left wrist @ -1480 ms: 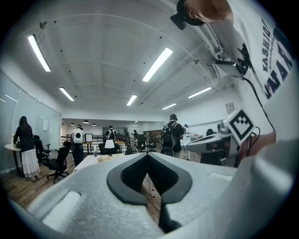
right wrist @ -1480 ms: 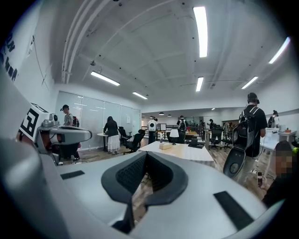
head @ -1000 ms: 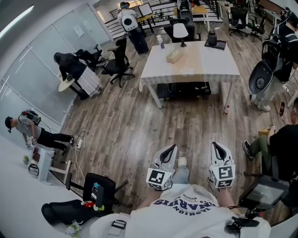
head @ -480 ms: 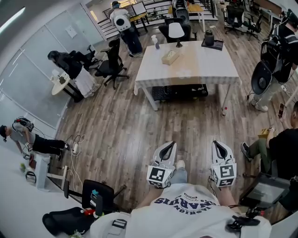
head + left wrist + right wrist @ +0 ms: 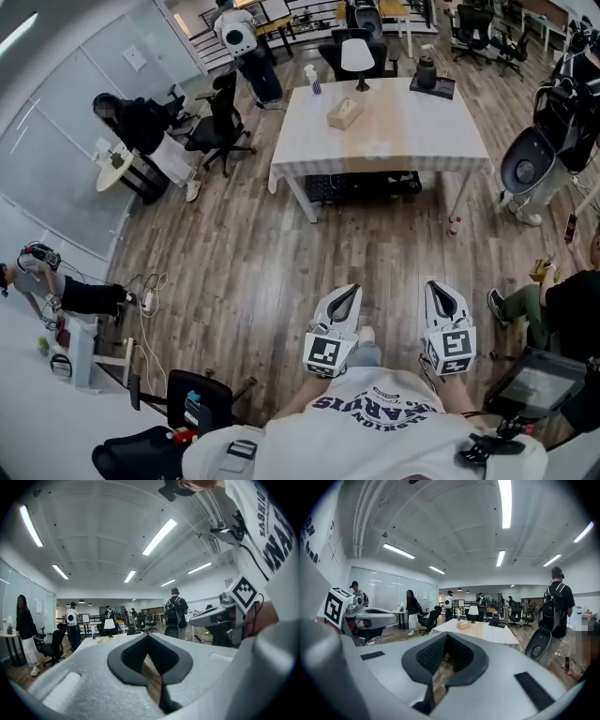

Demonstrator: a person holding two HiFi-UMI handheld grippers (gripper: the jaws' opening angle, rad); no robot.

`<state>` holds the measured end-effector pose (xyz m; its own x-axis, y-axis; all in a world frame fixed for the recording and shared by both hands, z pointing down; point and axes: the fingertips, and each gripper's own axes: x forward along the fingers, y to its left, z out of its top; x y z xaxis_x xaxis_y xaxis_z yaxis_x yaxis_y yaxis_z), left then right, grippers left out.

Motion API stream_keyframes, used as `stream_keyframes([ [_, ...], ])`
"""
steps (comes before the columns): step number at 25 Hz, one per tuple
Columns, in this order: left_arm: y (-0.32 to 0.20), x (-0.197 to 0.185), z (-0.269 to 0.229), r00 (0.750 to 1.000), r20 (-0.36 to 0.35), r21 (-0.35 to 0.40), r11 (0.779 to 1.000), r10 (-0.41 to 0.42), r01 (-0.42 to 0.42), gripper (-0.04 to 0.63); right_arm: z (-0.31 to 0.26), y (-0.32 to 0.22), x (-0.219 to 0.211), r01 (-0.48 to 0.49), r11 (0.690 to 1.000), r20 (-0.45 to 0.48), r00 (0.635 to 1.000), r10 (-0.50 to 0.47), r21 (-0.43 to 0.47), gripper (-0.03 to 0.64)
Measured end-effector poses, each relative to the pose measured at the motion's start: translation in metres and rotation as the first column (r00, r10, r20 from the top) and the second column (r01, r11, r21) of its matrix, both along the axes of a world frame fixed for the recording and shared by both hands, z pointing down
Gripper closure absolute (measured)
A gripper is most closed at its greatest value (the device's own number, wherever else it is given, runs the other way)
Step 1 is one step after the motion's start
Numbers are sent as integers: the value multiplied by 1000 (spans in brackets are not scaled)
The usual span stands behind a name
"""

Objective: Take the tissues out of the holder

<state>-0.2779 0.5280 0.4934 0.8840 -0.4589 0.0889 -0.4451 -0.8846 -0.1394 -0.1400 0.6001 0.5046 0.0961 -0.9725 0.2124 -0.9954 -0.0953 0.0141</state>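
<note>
A tan tissue holder [image 5: 345,112] lies on the white table [image 5: 412,131] far ahead across the room; it shows small in the right gripper view as the tissue holder [image 5: 463,625] and in the left gripper view as the tissue holder [image 5: 104,640]. Both grippers are held close to my body, far from the table. My left gripper [image 5: 346,292] is shut with nothing in it. My right gripper [image 5: 440,288] is shut and empty too, its jaws touching at the tips.
A small white lamp [image 5: 357,61], a bottle [image 5: 312,82] and a dark kettle on a tray [image 5: 429,80] also stand on the table. Office chairs [image 5: 217,127], several people and a round side table [image 5: 114,167] stand around. Wooden floor [image 5: 262,253] lies between me and the table.
The view has shifted slightly; the table now appears a little nearer and more central. Both grippers stay shut in the same spot near my body.
</note>
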Motion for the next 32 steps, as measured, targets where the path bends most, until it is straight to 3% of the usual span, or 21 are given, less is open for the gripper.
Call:
stream_keyframes([
  [18,-132,-18,0,999,-36,-7,1000,-25,25,591,-13,-133,-13,22,999,-12,1000,-21,30,607],
  [32,-206,-2,13,997,-82,-54,999,-8,4,592,-15,-218,-13,99,994,-47,994,-97,39,607],
])
